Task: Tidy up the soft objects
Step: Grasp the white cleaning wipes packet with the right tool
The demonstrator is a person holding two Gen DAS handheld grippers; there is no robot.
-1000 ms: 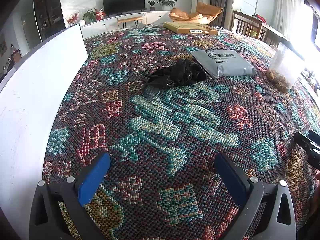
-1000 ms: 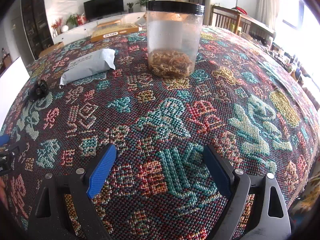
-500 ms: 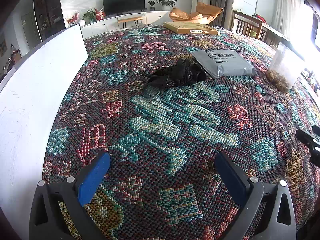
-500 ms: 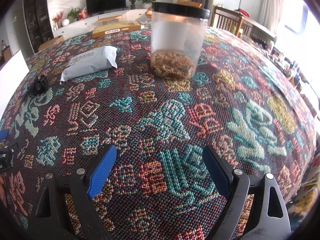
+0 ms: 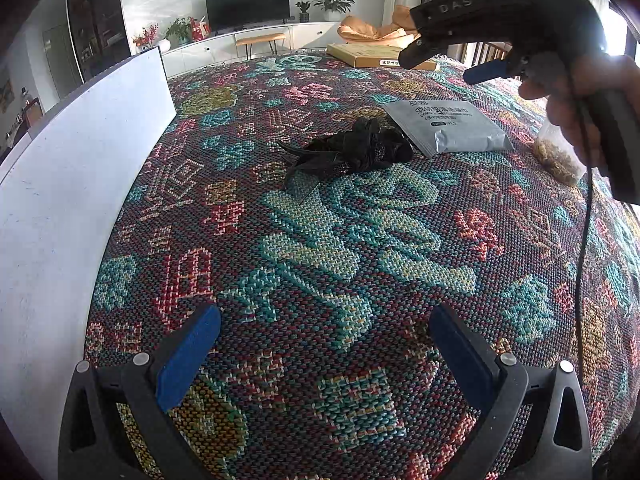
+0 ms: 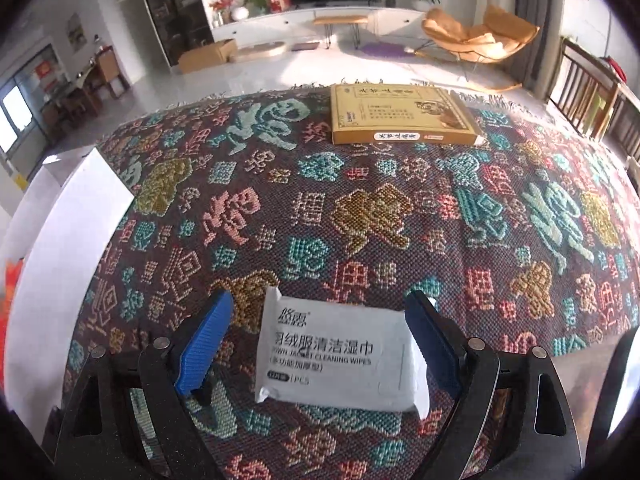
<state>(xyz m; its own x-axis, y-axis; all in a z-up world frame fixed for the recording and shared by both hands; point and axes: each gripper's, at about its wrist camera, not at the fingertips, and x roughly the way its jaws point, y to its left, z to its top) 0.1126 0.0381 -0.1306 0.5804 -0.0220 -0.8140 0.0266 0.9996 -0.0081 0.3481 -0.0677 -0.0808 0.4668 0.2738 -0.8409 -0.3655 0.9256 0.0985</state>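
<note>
A grey soft pack of cleaning wipes [image 6: 338, 360] lies flat on the patterned tablecloth [image 6: 360, 216]. My right gripper [image 6: 320, 336] is open, above the pack, with one blue finger on each side of it. The left wrist view shows the same pack [image 5: 448, 126] at the far right, with the right gripper [image 5: 452, 48] in the air over it. A crumpled black cloth [image 5: 352, 150] lies just left of the pack. My left gripper [image 5: 324, 344] is open and empty, low over the near part of the cloth-covered table.
A white board [image 5: 76, 168] stands along the table's left edge. A flat yellow box [image 6: 400, 114] lies at the far edge. A clear jar with brown contents [image 5: 558, 156] stands at the right, partly behind the hand. Chairs stand beyond the table at the right.
My right gripper has risen and swung left and forward, from facing the jar to hovering over the wipes pack. The left gripper has stayed still.
</note>
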